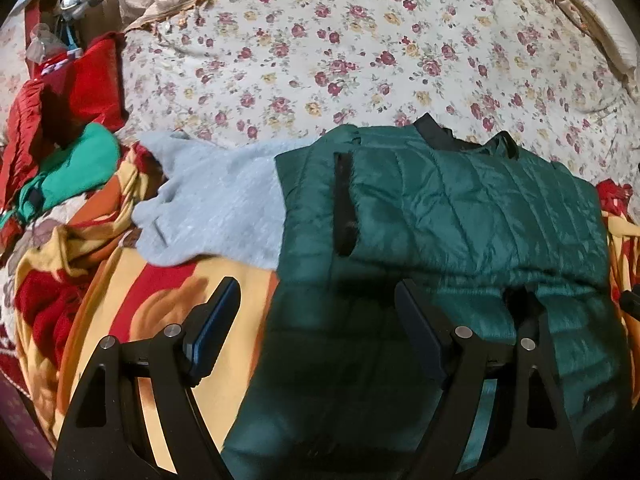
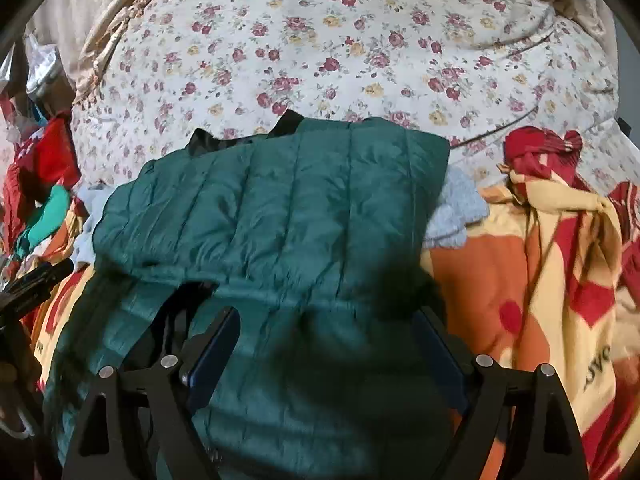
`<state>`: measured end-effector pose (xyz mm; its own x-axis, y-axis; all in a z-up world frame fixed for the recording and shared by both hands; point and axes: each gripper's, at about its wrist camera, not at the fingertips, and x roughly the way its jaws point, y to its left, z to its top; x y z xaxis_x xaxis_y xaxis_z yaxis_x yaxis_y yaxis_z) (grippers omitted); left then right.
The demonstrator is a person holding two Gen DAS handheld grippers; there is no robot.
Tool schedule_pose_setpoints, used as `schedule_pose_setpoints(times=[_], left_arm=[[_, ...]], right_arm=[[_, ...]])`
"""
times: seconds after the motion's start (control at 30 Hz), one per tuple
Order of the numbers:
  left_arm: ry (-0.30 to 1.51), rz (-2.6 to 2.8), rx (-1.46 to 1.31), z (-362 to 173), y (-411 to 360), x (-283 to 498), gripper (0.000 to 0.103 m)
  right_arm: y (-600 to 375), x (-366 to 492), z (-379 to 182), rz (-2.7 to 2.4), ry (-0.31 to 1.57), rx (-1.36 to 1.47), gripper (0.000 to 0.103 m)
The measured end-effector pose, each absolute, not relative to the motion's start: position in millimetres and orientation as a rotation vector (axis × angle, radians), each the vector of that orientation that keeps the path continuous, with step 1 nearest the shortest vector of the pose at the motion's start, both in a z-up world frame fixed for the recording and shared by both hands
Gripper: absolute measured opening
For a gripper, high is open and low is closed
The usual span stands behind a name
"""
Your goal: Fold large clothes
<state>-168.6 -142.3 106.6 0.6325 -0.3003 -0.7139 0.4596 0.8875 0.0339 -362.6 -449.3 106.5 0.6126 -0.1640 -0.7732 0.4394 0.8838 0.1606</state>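
Note:
A dark green quilted jacket lies spread on the bed with its black collar at the far end; it fills the middle of the right wrist view too, jacket. A light blue knitted garment lies partly under its left side, and a bit of the same blue knit shows at its right edge. My left gripper hangs open above the jacket's near left edge, nothing between its fingers. My right gripper is open over the jacket's near part, also holding nothing.
A yellow, orange and red blanket lies under the clothes and at the right. Red and bright green clothes are heaped at the left. The floral bedsheet stretches beyond the jacket. The other gripper shows at the left edge.

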Motion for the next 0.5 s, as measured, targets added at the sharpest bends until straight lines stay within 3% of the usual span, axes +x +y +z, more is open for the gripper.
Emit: schedule_pose_setpoints(times=[0.5], left_arm=[[0.794, -0.432, 0.217, 101, -90, -216, 0.080]], right_arm=[[-415, -421, 93, -0.381, 0.881, 0.377, 0.086]])
